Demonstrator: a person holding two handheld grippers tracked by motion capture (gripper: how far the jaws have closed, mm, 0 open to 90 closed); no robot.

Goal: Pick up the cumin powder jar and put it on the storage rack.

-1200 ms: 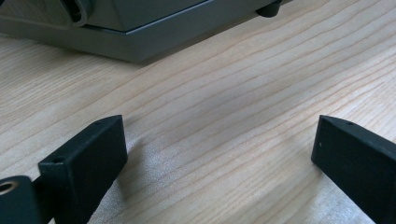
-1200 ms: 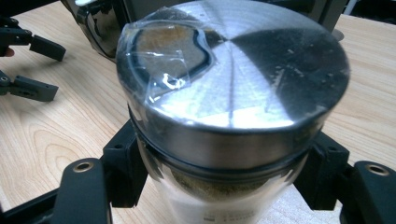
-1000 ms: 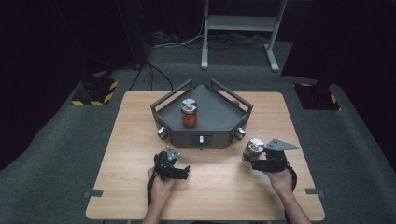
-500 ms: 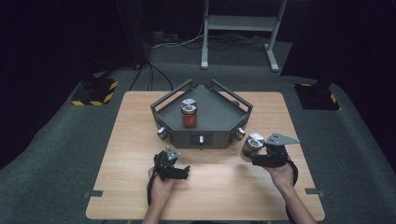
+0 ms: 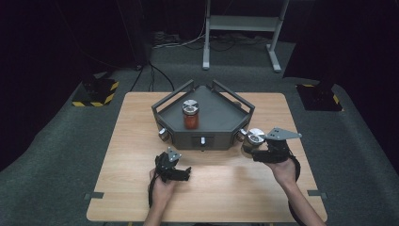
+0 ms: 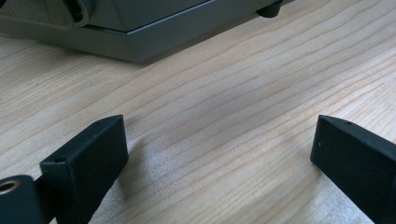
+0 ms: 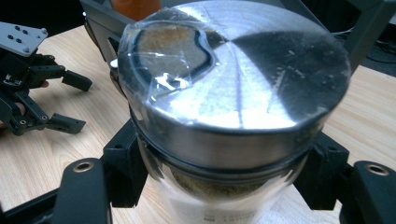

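Observation:
A glass jar with a silver lid (image 7: 233,88) and brownish contents sits between the jaws of my right gripper (image 7: 224,168), which is shut on its body just below the lid. From above, that silver-lidded jar (image 5: 255,136) hangs off the table beside the right front corner of the grey tray (image 5: 216,139), with my right gripper (image 5: 251,149) under it. A second jar with red contents (image 5: 190,115) stands upright inside the tray. My left gripper (image 5: 184,173) rests low on the wood in front of the tray. It is open and nothing is between its jaws (image 6: 219,135).
The grey three-cornered tray has raised rails and round knobs (image 5: 163,134) at its front corners. The wooden table (image 5: 131,155) stands on dark carpet. A white metal stand (image 5: 240,23) and cables lie on the floor behind.
My right gripper has lifted the silver-lidded jar a little higher beside the tray's right corner. The left gripper has stayed where it was.

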